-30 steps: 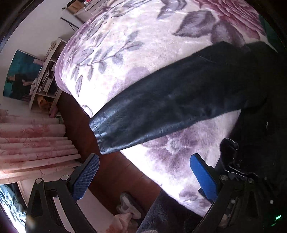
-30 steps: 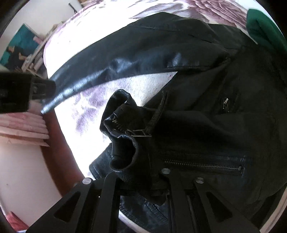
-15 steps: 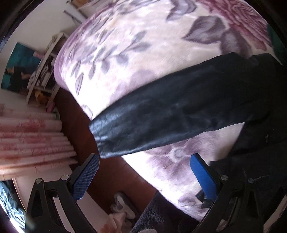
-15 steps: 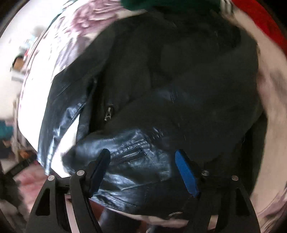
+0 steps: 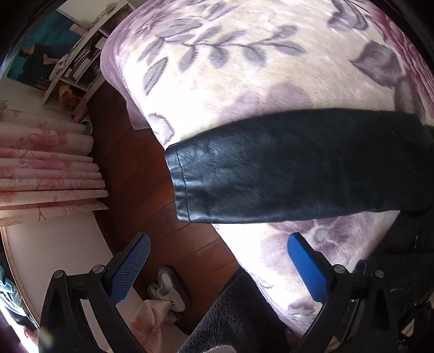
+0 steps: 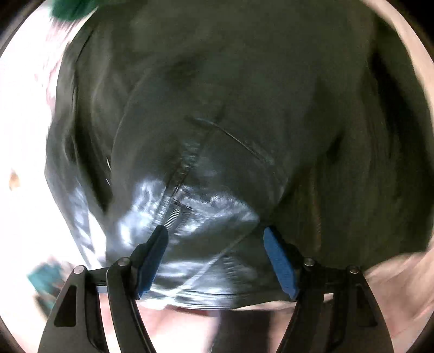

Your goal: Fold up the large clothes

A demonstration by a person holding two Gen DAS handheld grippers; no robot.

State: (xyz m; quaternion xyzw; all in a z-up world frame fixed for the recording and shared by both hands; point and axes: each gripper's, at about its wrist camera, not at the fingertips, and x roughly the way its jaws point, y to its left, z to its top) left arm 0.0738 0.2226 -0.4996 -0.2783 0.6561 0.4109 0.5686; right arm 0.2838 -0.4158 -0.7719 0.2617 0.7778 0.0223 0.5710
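A black leather jacket lies on a flowered blanket (image 5: 244, 54) on a bed. Its sleeve (image 5: 284, 168) stretches leftward, and the cuff (image 5: 184, 184) hangs just past the bed's edge. My left gripper (image 5: 218, 239) is open and empty, with its blue pads just short of the cuff, over the bed's edge. In the blurred right wrist view the jacket's body (image 6: 230, 122) fills the picture, with a zip (image 6: 176, 201) running down the shiny front. My right gripper (image 6: 214, 231) hovers over the hem; its jaws are closing, the leather shows between them, and the pads are not pressing on it.
Dark wooden floor (image 5: 141, 173) lies left of the bed, with pink curtains (image 5: 46, 173) and a shelf (image 5: 73, 70) beyond. A slipper (image 5: 168, 287) and a dark fleecy cloth (image 5: 238, 320) lie below the bed's edge. A green garment (image 6: 73, 8) lies beyond the jacket.
My right gripper let go of the bunched jacket edge, opened, rolled and swung across over the jacket's body. My left gripper moved closer to the sleeve cuff.
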